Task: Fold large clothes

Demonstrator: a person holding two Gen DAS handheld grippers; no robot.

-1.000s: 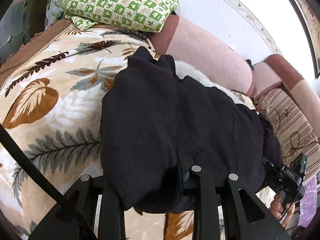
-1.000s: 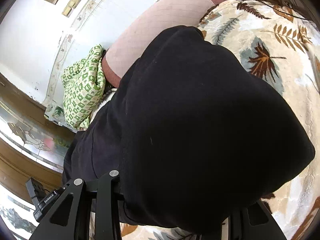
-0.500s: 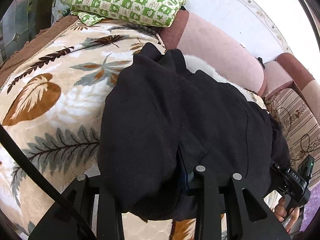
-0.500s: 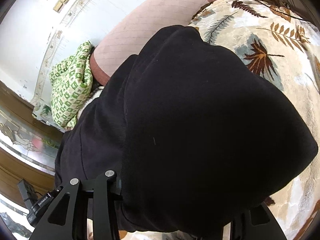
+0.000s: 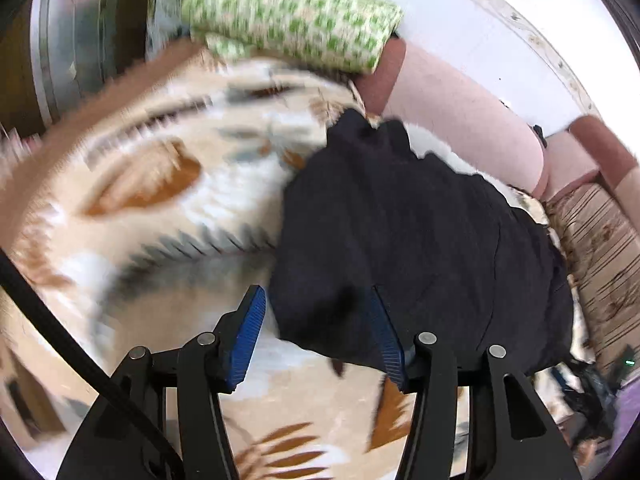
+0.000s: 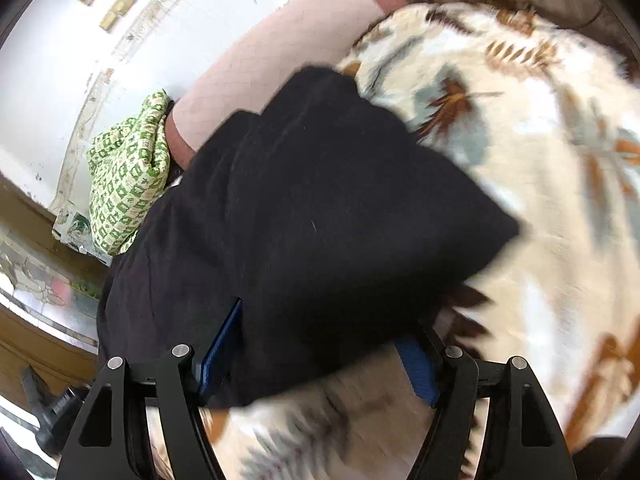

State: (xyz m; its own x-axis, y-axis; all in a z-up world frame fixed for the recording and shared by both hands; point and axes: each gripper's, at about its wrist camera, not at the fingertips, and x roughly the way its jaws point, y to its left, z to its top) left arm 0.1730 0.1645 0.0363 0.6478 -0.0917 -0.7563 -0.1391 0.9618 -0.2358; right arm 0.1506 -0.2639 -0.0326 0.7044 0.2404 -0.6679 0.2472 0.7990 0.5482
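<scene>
Both grippers, left (image 5: 316, 336) and right (image 6: 320, 354), have just spread their jaws wide, releasing the folded black garment (image 5: 420, 240) onto the leaf-patterned blanket (image 5: 160, 200), so this fold looks finished.

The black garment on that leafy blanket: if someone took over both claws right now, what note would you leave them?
Left claw: open, jaws just been opening, the near edge of the black garment lies between them, not pinched.
Right claw: open wide, jaws just been opening, the garment's edge drapes loosely between them.
The garment lies in a folded bundle on the leaf-print blanket, against the pink sofa back. A green checked cloth sits at the far end.
Done: a fold laid down and released.
Left: probably back both claws off, then judge whether another fold or some smoothing is needed.
</scene>
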